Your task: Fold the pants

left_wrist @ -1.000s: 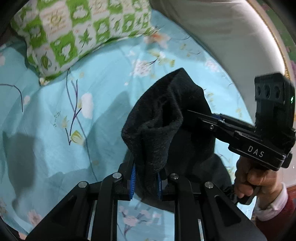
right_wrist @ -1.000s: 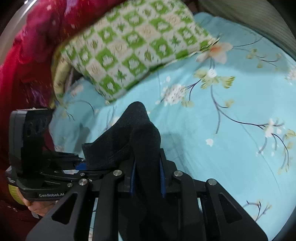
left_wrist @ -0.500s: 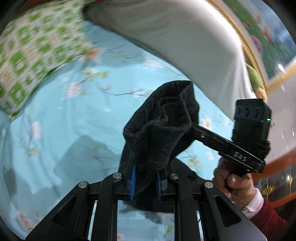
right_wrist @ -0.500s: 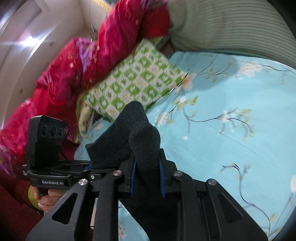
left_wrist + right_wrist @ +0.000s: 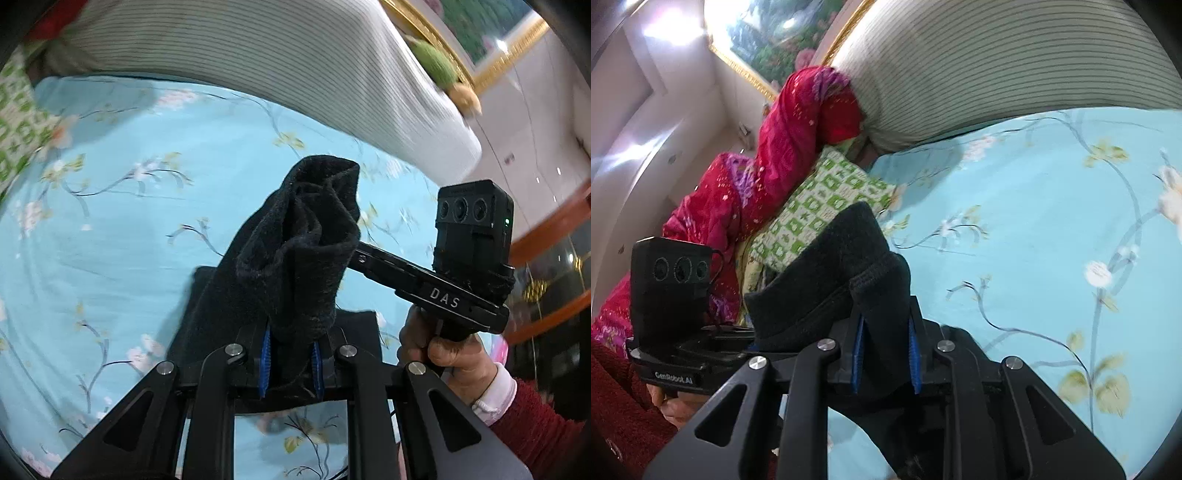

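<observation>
Raised higher off the bed than a second ago, with the green checked pillow (image 5: 827, 210) slid toward the frame edge and the striped bolster (image 5: 280, 70) now filling the top of both views. Black pants (image 5: 303, 251), thick and fleecy, bunched upward in a lump between the two claws, hanging above the bed. Lower part of the fabric draped down as a flat dark panel over the blue floral sheet (image 5: 122, 236); whether touching the sheet, cannot tell. Left claw (image 5: 291, 363) clenched on one bunched edge of the pants, blue pads pressed against fabric on both sides. Right claw (image 5: 885, 354) likewise clamped on a hemmed fold of the same pants, cloth rising above the fingers. Seen from the left wrist, right claw reaching in from the right into the fabric, gripped by a hand (image 5: 447, 350) in a red sleeve with white cuff. Beyond the pillow, a red patterned quilt (image 5: 768, 173) heaped against the bolster. Gold-framed picture (image 5: 764, 40) on the wall behind. No containers visible.
</observation>
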A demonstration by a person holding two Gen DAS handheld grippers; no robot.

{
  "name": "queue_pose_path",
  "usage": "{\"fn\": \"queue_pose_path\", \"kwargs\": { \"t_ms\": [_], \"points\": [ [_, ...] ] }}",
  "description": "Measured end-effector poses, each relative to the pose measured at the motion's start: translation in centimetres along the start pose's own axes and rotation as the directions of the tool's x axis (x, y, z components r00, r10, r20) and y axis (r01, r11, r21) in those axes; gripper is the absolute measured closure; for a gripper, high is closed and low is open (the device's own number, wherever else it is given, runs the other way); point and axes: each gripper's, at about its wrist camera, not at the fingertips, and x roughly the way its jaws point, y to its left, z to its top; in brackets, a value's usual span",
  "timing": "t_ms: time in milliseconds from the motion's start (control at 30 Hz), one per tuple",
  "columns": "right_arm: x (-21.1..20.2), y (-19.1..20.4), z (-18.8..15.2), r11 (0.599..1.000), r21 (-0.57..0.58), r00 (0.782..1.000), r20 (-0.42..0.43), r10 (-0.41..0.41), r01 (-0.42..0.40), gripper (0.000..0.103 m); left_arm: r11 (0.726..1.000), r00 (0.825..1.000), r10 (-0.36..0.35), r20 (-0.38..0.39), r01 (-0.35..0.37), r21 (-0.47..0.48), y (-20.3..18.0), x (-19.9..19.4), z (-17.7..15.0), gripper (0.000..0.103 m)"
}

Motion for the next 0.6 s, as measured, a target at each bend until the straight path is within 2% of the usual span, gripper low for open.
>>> {"fn": "queue_pose_path", "kwargs": {
  "t_ms": [300,600],
  "points": [
    [-4.0,-2.9,-3.6,0.996,0.083,0.996,0.072,-0.044,0.038,0.082,0.991,0.996,0.006,-0.088,0.006,0.137,-4.6,3.8,-2.3,0.086],
    [-5.8,-4.9,-6.0,0.988,0.131,0.991,0.097,-0.089,0.075,0.082,0.969,0.988,0.046,-0.15,-0.008,0.247,-7.0,7.0,-3.6,0.086]
  ]
}}
